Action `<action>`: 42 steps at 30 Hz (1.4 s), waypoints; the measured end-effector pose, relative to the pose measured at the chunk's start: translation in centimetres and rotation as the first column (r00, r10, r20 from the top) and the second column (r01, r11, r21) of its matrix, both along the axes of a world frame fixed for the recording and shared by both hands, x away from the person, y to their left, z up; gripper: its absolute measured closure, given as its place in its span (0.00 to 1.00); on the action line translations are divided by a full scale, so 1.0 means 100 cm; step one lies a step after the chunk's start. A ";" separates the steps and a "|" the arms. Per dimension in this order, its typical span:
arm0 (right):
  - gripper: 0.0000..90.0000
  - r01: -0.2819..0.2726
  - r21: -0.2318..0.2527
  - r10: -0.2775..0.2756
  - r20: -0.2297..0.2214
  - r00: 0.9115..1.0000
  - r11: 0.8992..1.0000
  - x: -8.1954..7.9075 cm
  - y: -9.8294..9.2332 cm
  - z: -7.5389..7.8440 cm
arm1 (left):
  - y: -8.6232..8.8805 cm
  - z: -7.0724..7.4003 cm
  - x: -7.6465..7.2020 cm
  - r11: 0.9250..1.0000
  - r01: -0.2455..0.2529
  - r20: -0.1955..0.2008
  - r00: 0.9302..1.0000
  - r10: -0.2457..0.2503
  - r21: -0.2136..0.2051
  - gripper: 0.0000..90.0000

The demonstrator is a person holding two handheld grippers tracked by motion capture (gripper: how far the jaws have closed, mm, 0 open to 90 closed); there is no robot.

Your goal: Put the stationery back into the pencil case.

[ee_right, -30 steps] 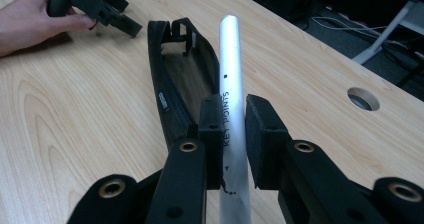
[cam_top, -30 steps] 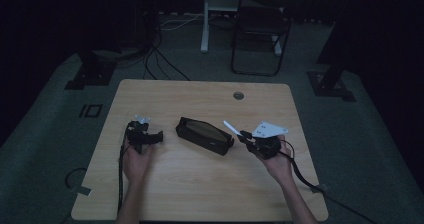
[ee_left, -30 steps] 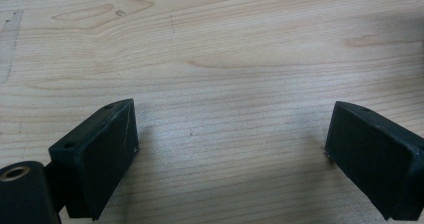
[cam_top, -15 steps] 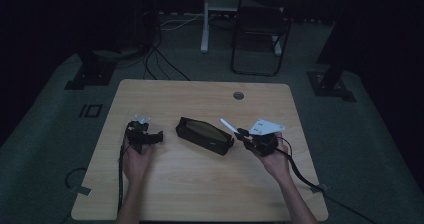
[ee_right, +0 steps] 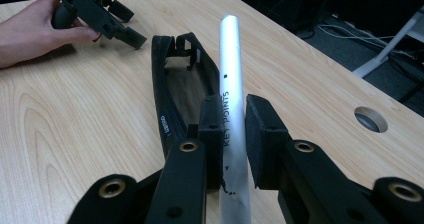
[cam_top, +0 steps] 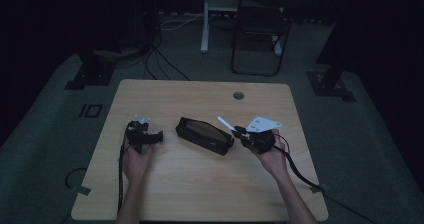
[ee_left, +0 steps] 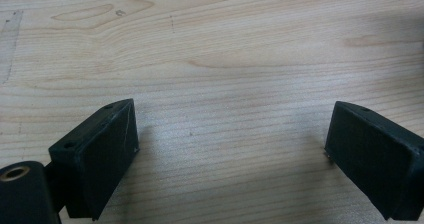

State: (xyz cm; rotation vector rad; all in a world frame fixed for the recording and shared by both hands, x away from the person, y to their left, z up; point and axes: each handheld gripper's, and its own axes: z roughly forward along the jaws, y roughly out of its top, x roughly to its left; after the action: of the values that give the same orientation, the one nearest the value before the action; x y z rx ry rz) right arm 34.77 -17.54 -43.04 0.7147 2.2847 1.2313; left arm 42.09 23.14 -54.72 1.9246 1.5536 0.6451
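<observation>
A black pencil case (cam_top: 205, 135) lies open in the middle of the wooden table (cam_top: 200, 194). My right gripper (cam_top: 240, 132) is shut on a white pen (cam_top: 225, 123) at the case's right end. In the right gripper view the pads (ee_right: 212, 119) pinch the pen (ee_right: 230, 59), printed "KEY POINTS", which points out over the open case (ee_right: 175, 89). My left gripper (cam_top: 159, 135) rests on the table left of the case, a gap apart. Its fingers (ee_left: 100, 154) stand wide open over bare wood (ee_left: 225, 59), with nothing between them.
A round cable hole (cam_top: 238, 95) sits near the table's far edge. A chair (cam_top: 260, 29) and stand feet (cam_top: 87, 76) are on the dark floor behind. Cables trail from both grippers toward the near edge.
My right gripper has shifted slightly left and away with the pen still in it. The left hand and the case have not moved.
</observation>
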 end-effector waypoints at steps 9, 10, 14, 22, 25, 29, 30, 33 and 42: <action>0.87 -0.016 0.010 0.017 -0.012 1.000 1.000 0.006 0.006 -0.002 | 0.000 0.000 0.000 1.000 0.000 0.000 1.000 0.000 0.000 0.08; 0.87 -0.016 0.011 0.017 -0.017 1.000 1.000 0.008 0.006 -0.003 | 0.000 0.000 0.000 1.000 0.000 0.000 1.000 0.000 0.000 0.08; 0.87 -0.019 0.012 0.019 -0.021 1.000 1.000 0.009 0.007 -0.004 | 0.000 0.000 0.000 1.000 0.000 0.000 1.000 0.000 0.000 0.08; 0.87 -0.025 0.024 0.026 -0.029 0.999 0.999 0.014 0.011 -0.006 | 0.000 0.000 0.000 1.000 0.000 0.000 1.000 0.000 0.000 0.08; 0.87 -0.030 0.025 0.031 -0.029 0.999 0.999 0.016 0.015 -0.005 | 0.000 0.000 0.000 1.000 0.000 0.000 1.000 0.000 0.000 0.08; 0.87 -0.040 0.026 0.041 -0.028 0.999 0.999 0.020 0.021 -0.004 | 0.000 0.000 0.000 1.000 0.000 0.000 1.000 0.000 0.000 0.08; 0.87 -0.040 0.026 0.041 -0.028 0.999 0.999 0.020 0.021 -0.004 | 0.000 0.000 0.000 1.000 0.000 0.000 1.000 0.000 0.000 0.08; 0.87 -0.044 0.018 0.044 -0.033 0.998 0.999 0.024 0.026 -0.006 | 0.000 0.000 0.000 1.000 0.000 0.000 1.000 0.000 0.000 0.08; 0.87 -0.059 0.034 0.060 -0.037 0.997 0.998 0.030 0.032 -0.004 | 0.000 0.000 0.000 1.000 0.000 0.000 1.000 0.000 0.000 0.08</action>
State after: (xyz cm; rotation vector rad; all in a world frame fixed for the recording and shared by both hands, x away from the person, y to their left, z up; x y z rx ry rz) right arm 37.75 -14.31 -43.43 0.6918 2.3376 1.2953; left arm 42.09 23.14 -54.72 1.9247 1.5535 0.6451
